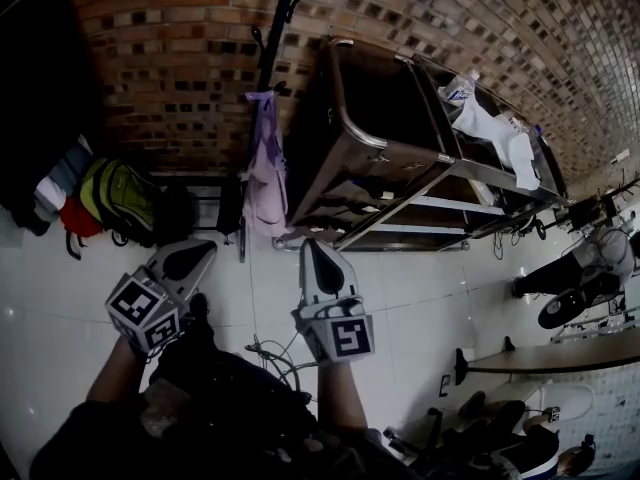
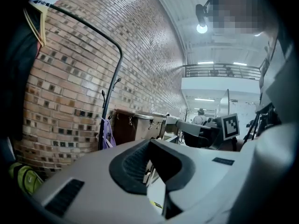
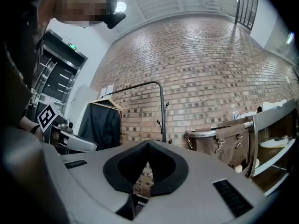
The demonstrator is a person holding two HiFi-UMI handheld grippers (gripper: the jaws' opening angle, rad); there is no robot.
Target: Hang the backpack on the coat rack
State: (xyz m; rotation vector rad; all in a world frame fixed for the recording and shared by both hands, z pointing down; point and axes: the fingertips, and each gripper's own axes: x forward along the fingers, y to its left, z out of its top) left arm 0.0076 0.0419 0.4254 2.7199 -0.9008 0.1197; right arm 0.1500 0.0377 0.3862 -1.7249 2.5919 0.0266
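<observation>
left tongs (image 1: 200, 253) and right tongs (image 1: 315, 253) pressed together, nothing pinched | lilac backpack (image 1: 266, 173) hangs on coat rack (image 1: 272, 48) by brick wall (image 1: 180, 68) | only head view looks into metal trolley (image 1: 352, 113): white bags (image 1: 490, 128) heaped inside

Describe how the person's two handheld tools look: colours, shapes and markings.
The left tool and the right tool match: pale grey, smoothly rounded shells tapering toward the tip. Each has black ribbed pads set in a dark oval recess, and each carries a cube with black-and-white square markers at the rear. No sleeves cover the forearms in the head view.
</observation>
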